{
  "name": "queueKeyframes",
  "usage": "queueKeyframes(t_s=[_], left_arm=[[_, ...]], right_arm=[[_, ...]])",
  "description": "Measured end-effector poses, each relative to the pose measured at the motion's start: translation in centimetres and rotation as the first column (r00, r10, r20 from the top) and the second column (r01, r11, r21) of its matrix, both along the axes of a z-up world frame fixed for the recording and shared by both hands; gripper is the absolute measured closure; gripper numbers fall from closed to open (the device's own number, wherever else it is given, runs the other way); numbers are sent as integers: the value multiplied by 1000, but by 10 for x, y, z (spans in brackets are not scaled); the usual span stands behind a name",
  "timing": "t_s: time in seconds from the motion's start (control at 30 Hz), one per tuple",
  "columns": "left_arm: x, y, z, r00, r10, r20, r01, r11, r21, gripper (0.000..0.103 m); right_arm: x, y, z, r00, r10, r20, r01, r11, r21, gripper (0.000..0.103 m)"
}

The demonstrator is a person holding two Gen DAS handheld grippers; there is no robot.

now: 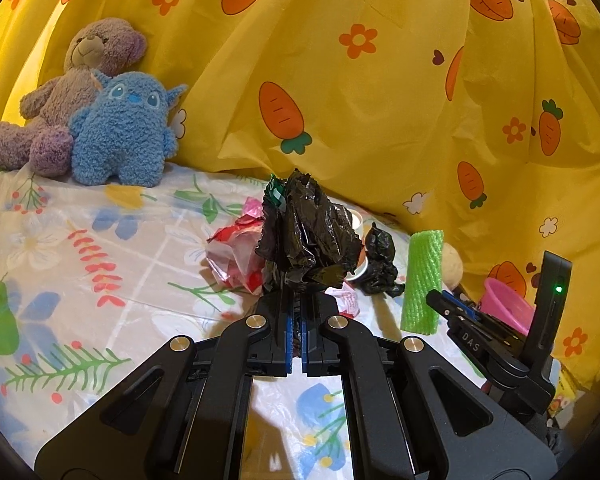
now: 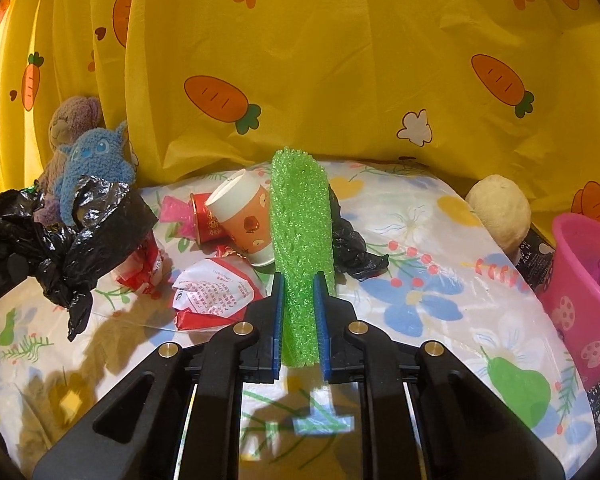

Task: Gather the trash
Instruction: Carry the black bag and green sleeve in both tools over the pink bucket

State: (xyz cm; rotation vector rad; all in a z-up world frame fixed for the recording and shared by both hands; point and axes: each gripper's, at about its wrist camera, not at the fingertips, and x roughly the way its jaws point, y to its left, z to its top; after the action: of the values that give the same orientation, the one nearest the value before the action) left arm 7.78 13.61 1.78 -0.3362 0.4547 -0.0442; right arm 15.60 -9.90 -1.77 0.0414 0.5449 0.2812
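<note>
Left gripper pressed together on crumpled black bag, lifted over floral tablecloth; bag hiding most of red wrappers and paper cup behind; right gripper pinching green foam net, held upright; second black bag partly masked by net; pink bowl cut off at right edge.

Paper cup on the table among wrappers, basin far right, 2 plush toys back left.
</note>
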Motion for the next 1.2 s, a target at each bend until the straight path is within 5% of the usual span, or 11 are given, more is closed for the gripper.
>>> queueKeyframes(t_s=[0.8, 1.2], left_arm=[[1, -95, 28, 980, -193, 39, 191, 980, 60, 102], [33, -205, 46, 911, -408, 53, 400, 909, 122, 102]], right_arm=[[-54, -81, 29, 990, -85, 108, 76, 993, 88, 88], [-65, -155, 43, 959, -238, 155, 226, 970, 88, 88]])
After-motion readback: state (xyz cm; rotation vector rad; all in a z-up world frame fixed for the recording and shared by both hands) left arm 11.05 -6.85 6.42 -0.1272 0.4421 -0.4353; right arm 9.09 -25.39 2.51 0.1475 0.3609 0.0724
